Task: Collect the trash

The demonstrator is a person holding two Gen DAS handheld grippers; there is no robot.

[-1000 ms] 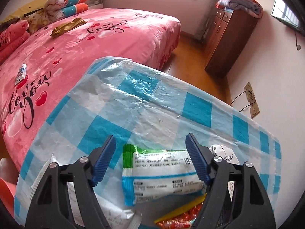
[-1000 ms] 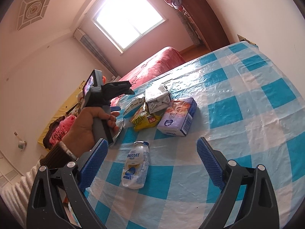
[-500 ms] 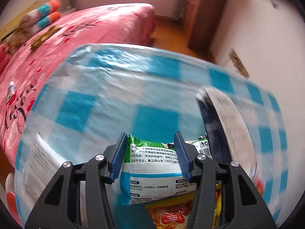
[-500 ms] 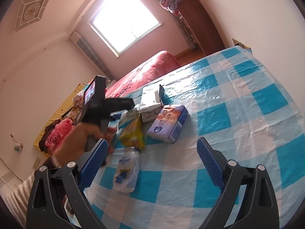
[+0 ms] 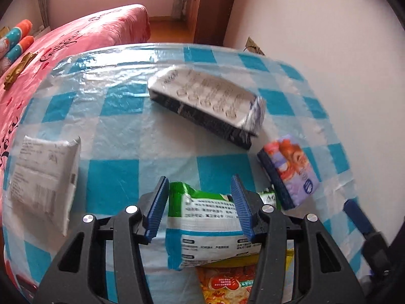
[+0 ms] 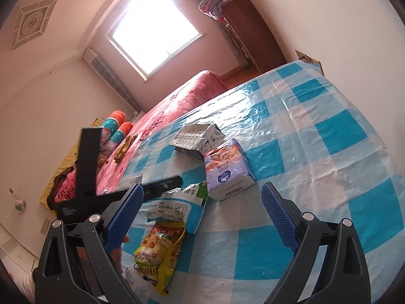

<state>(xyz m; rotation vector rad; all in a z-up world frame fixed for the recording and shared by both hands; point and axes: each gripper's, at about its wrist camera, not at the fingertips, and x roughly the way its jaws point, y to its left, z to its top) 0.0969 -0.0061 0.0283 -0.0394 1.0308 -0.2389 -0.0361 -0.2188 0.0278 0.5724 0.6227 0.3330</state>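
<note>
On a table covered in blue-and-white checked plastic [image 5: 119, 182], the left gripper [image 5: 200, 202] has its blue pads pressed on both sides of a green-and-white wrapper [image 5: 210, 228], which lies over a yellow snack bag [image 6: 159, 248]. The right gripper [image 6: 200, 217] hangs wide open and holds nothing, above the cloth beside a purple tissue pack [image 6: 227, 169]. A flattened carton [image 5: 205, 101] lies farther back. To lift well, the left hand should probably keep its squeeze firm and rise straight, since the thin wrapper could slip or drag the bag beneath.
</note>
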